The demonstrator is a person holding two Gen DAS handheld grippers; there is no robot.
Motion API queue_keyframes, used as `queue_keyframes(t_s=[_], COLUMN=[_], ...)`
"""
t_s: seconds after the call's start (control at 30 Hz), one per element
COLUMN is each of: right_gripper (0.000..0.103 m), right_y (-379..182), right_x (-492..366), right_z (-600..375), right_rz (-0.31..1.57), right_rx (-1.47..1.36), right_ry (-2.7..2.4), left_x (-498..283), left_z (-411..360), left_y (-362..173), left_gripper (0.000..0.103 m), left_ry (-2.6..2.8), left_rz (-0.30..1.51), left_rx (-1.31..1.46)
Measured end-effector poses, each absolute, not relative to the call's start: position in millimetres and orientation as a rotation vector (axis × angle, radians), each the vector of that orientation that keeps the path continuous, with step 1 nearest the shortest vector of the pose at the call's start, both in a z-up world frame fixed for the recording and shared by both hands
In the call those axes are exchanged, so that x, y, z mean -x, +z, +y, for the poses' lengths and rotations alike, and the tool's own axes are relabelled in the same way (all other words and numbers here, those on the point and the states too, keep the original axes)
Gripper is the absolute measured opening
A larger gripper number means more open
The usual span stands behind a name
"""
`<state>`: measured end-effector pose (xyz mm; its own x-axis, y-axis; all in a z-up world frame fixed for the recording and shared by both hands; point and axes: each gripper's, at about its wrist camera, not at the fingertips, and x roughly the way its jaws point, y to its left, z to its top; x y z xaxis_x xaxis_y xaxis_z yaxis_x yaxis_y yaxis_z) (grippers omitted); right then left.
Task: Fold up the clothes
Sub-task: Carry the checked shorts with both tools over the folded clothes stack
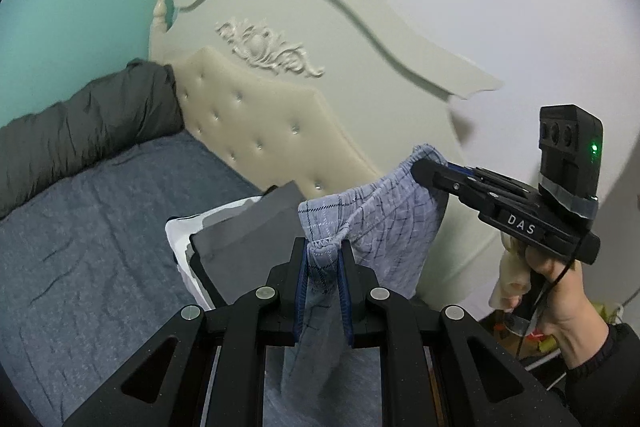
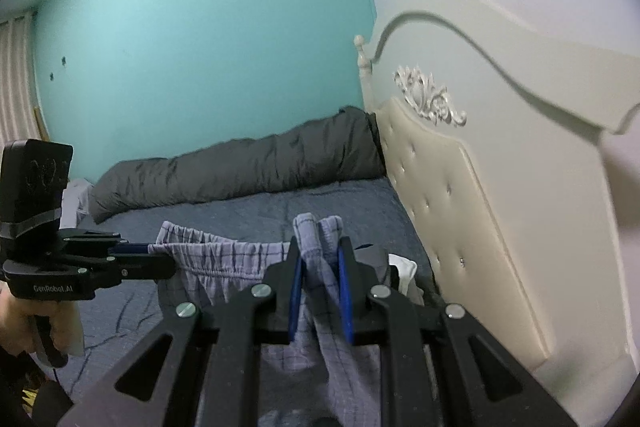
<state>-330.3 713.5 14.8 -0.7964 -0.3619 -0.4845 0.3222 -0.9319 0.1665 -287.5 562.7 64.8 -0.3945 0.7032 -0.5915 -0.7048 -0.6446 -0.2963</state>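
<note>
I have the blue checked shorts (image 1: 384, 215) pinched at the elastic waistband by both tongs, held up in the air over the head end of the bed. My left gripper (image 1: 325, 251) is nearly closed, its blue pads clamped on a bunched fold of the waistband; in the right wrist view the same left gripper (image 2: 160, 259) comes in from the left edge and bites the waistband's other end. My right gripper (image 2: 320, 255) is likewise almost shut, squeezing a gathered hump of waistband fabric that sticks up between its fingers; from the left wrist camera the right gripper (image 1: 420, 167) reaches in from the right, held by a hand (image 1: 568, 291) in a dark sleeve.

The waistband runs as the long axis between the two grips, roughly level, slightly slack and sagging in the middle. The shorts (image 2: 224, 267) hang down from it, legs pointing at the mattress; their lower ends drop out of view behind the gripper frames, so I cannot tell whether they touch the bed.

Below and just behind the hanging cloth lies a stack of folded clothes (image 1: 240, 231), grey on top of white, close to the tufted cream headboard (image 1: 256, 123). The blue bedspread (image 1: 100, 227) lies wrinkled, and a dark grey rolled duvet (image 2: 240, 171) lies along the teal wall (image 2: 200, 47).
</note>
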Motion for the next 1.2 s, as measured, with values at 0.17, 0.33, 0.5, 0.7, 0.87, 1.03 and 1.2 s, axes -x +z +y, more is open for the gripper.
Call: queue_keyframes(t_s=[0.17, 0.33, 0.5, 0.7, 0.87, 1.03, 1.2], right_gripper=[0.015, 0.015, 0.017, 0.044, 0.057, 0.032, 0.027], right_y=[-9, -29, -59, -71, -57, -49, -61], right_x=[375, 416, 453, 459, 449, 433, 431], right_z=[712, 705, 696, 707, 729, 734, 726], right_rz=[-0.088, -0.047, 0.011, -0.050, -0.122, -0.124, -0.084], right_rx=[-0.809, -0.886, -1.014, -1.025, -0.932, -0.876, -0.958], right_ry=[-2.667, -2.656, -2.652, -2.707, -2.759, -2.653, -2.629], left_x=[337, 381, 413, 427, 418, 403, 408], left_z=[575, 576, 575, 558, 554, 567, 575], left_y=[40, 16, -22, -53, -46, -35, -48], left_gripper=[0.015, 0.015, 0.017, 0.018, 0.018, 0.019, 0.029], left_ry=[2.112, 2.119, 2.138, 2.175, 2.139, 2.076, 2.065], left_rz=[0.020, -0.013, -0.013, -0.068, -0.097, -0.074, -0.108], left_rx=[0.944, 1.016, 1.115, 1.143, 1.080, 1.030, 1.097])
